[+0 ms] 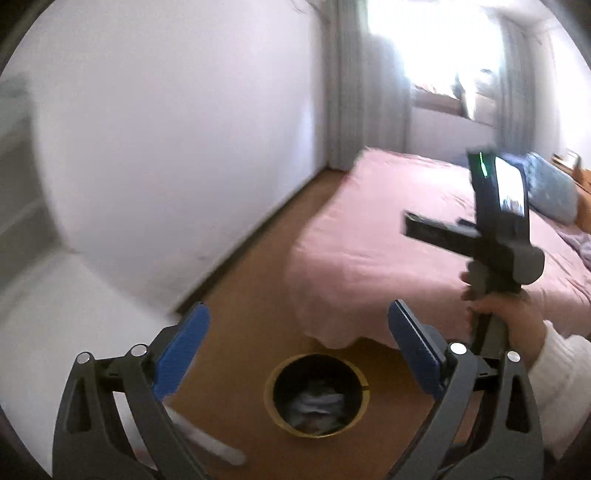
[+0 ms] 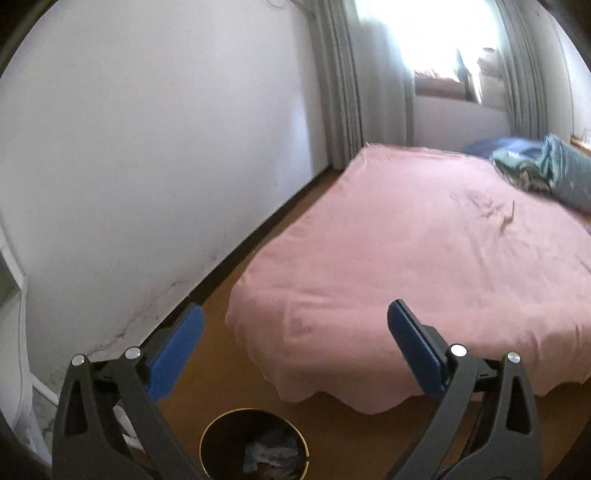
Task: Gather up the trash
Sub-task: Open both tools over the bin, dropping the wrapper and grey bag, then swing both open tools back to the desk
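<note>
The left gripper (image 1: 295, 347) stands wide, its two blue pads well apart with nothing between them. The right gripper (image 2: 295, 347) is equally wide and empty; in the left wrist view its body shows held upright in the person's right hand (image 1: 513, 321), a white sleeve (image 1: 565, 365) behind it. Below both stands one round black trash bin (image 1: 317, 395) with a gold rim, upright on the wooden floor (image 1: 251, 332), its mouth facing up. Crumpled trash (image 1: 317, 404) lies inside it, pale and heaped; its long axis cannot be told. Just beyond the bin is one bed (image 2: 424, 258) under a pink sheet, running lengthwise toward the curtained window (image 2: 424, 33).
</note>
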The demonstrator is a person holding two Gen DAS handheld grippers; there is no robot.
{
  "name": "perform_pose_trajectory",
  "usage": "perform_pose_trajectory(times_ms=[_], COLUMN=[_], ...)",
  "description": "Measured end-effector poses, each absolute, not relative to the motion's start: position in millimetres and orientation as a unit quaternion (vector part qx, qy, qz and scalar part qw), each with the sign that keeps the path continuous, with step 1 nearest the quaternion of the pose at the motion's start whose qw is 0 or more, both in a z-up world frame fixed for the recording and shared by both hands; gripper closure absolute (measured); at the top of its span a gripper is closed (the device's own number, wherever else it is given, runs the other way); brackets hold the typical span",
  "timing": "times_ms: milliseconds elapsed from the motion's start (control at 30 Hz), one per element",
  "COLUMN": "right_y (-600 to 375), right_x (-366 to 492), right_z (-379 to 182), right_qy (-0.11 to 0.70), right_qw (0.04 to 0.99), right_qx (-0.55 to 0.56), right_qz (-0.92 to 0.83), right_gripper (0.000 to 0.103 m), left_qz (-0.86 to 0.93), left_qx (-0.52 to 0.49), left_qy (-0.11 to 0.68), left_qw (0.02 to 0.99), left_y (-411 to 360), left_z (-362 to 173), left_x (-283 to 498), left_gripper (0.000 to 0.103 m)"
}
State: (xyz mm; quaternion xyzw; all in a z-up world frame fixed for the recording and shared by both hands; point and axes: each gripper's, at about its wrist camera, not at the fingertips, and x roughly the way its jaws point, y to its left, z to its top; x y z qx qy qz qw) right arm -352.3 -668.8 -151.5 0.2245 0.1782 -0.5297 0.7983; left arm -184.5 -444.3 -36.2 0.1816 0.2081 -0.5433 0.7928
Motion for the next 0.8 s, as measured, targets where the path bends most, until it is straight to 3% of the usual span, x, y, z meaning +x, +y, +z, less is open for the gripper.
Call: perform_pose_trajectory(times_ms=[267,500,633,800], right_y=[-630.2,-536.5,-448.1,-348.4], right_x=[-313.5,-237.1,-151.3,-70.9], right_z=[-140.3,-95.8,-93.4,-92.7], right_qy=[0.221,0.214,0.251,0.272], right_qw=[0.833,0.883,0.935,0.960], right_qx=[0.127,0.078,0.023,-0.022], right_qz=[-0.492,-0.411,-0.251,-0.066], right_gripper=[0.007,0.007,0.007,0.007], left_qz=[-0.297,-0.086,-0.071,-0.068], left_qx=[0.117,0.048,-0.039,-0.020], left_qy=[0.221,0.248,0.275,0.287], left_qw=[0.922,0.964,0.958,0.955], left_y=[-244.4,-62.9,-10.3,12.4], left_z=[8.2,4.6,-0.7,-15.5], left_x=[-75.8,-10.7,8.7,20.3], left_gripper=[0.007,0.007,0.007,0.007])
